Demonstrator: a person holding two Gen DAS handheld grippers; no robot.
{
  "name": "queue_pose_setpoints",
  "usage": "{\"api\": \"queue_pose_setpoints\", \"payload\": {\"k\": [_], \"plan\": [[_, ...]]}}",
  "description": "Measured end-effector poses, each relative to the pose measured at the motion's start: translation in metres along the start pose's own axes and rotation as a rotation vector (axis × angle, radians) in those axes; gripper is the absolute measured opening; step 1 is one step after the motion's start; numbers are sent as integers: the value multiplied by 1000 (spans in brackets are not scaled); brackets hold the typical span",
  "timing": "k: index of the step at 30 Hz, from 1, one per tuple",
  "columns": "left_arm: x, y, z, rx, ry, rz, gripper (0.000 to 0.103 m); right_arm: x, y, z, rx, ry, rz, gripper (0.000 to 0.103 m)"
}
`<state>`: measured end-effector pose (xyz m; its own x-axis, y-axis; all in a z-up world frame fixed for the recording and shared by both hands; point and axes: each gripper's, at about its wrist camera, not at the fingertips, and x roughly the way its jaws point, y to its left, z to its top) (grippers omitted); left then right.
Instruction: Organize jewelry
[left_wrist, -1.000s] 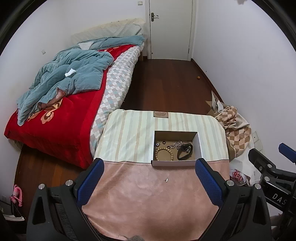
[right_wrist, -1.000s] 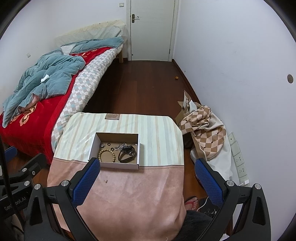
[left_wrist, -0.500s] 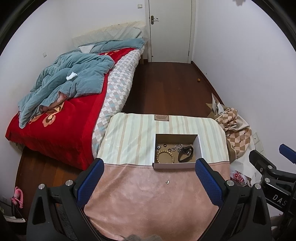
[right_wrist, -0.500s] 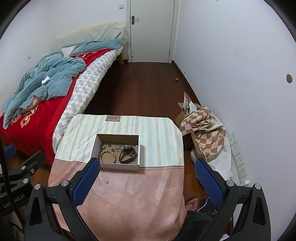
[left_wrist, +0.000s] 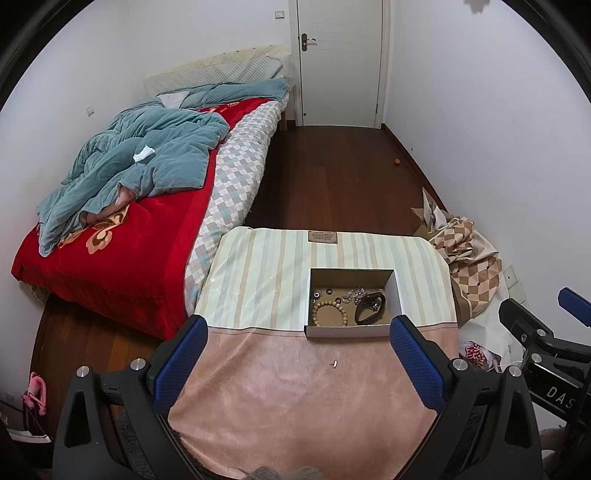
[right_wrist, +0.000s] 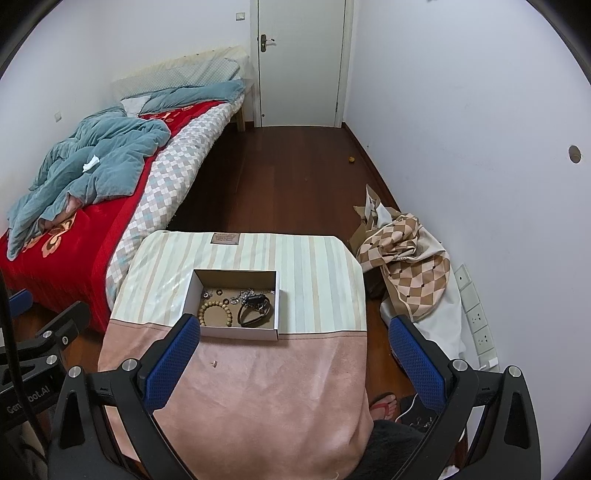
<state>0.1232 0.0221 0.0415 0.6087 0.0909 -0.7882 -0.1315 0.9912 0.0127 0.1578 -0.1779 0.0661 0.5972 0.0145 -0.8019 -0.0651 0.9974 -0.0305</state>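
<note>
Both grippers hang high above the cloth-covered table (left_wrist: 258, 387), the left gripper (left_wrist: 295, 354) and right gripper (right_wrist: 295, 350) spread wide and empty. The cardboard box (left_wrist: 347, 330) already holds a beaded bracelet (left_wrist: 330, 313), black band (left_wrist: 370, 313), chain and rings; one small piece (left_wrist: 335, 363) lies outside on the pink cloth, apparently left to collect.

home bedroom | bed (left_wrist: 155, 206) with quilt (left_wrist: 140, 162) | door (left_wrist: 340, 62)

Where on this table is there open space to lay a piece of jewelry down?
The striped cloth left of the box is bare, as is the strip to its right. The pink cloth is open except for one small metal piece. Inside the box, the bead bracelet and black band crowd the floor.
</note>
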Motion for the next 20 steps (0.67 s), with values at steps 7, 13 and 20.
{"api": "queue_pose_setpoints", "payload": {"k": [7, 13, 20], "plan": [[-1, 0, 1, 2, 2, -3, 101, 0, -1, 0, 0, -1, 0, 103], [-2, -2, 1, 1, 1, -2, 101, -1, -2, 0, 3, 0, -1, 103], [-3, -2, 0, 1, 4, -8, 101, -2, -3, -1, 2, 0, -1, 103]]}}
